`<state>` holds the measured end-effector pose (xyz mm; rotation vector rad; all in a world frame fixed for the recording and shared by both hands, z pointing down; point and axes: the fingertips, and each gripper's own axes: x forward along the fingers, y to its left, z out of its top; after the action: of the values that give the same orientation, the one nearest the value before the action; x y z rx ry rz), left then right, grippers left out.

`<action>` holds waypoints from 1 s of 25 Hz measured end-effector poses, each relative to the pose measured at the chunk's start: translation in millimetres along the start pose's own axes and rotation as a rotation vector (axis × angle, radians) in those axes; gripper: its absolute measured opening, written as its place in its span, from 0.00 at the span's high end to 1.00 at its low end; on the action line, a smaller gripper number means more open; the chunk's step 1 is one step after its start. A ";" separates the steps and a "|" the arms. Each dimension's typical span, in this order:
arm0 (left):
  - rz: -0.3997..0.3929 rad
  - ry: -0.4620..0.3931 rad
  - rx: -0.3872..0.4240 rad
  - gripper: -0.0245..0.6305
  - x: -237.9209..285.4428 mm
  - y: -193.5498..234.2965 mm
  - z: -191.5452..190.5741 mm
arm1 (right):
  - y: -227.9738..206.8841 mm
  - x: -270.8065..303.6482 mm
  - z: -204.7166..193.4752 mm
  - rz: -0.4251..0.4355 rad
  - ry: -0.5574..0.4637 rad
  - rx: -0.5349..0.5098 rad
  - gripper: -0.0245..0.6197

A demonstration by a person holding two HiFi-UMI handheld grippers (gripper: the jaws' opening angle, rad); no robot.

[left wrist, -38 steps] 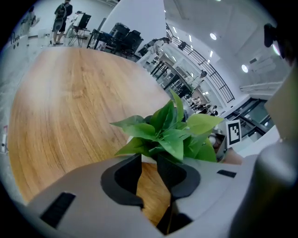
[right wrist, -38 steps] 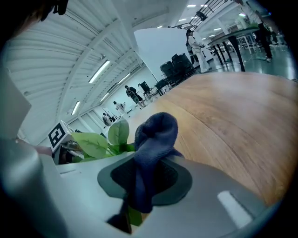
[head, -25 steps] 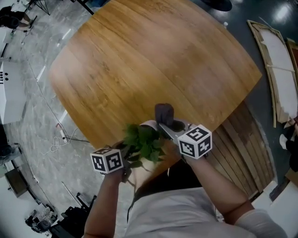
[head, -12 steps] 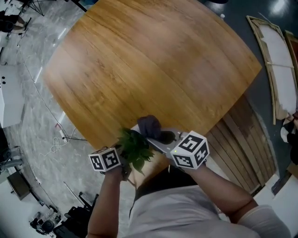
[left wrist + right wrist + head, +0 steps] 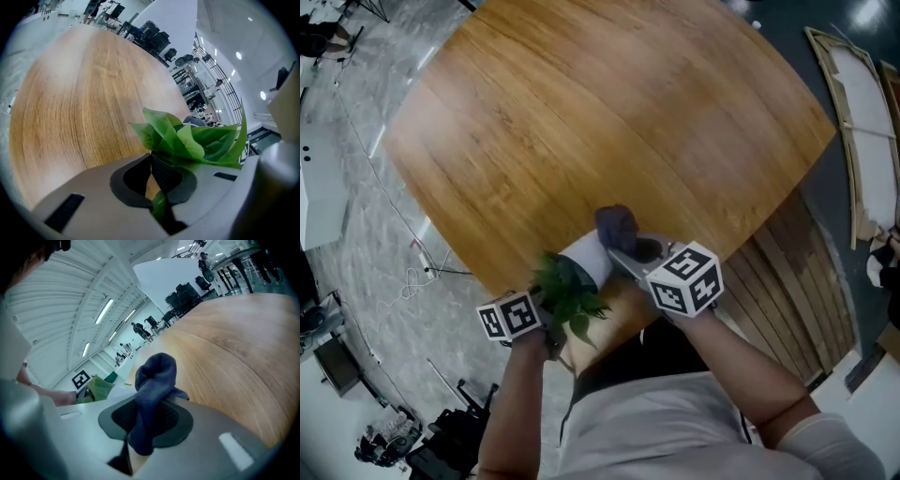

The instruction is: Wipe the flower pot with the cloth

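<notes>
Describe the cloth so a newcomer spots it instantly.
At the near edge of the big wooden table is a white flower pot with a green plant. The cloth is the bunched dark blue-grey wad pinched in the right hand-held gripper, just beyond the pot. It is the only dark, soft thing there.

Head view looks steeply down on the table (image 5: 581, 122); cameras on left gripper (image 5: 152, 176) and right gripper (image 5: 143, 420) look closely along their jaws across its top.
</notes>
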<state>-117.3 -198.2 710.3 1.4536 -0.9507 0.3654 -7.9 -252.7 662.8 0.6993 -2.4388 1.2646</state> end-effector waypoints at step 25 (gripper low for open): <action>-0.054 -0.053 -0.201 0.94 5.3 21.5 -4.8 | 69.1 8.2 -18.7 0.132 0.063 -0.083 0.86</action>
<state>-128.2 -192.4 729.2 1.3074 -0.9604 0.1861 -51.9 -205.6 630.6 0.4755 -2.5053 1.2047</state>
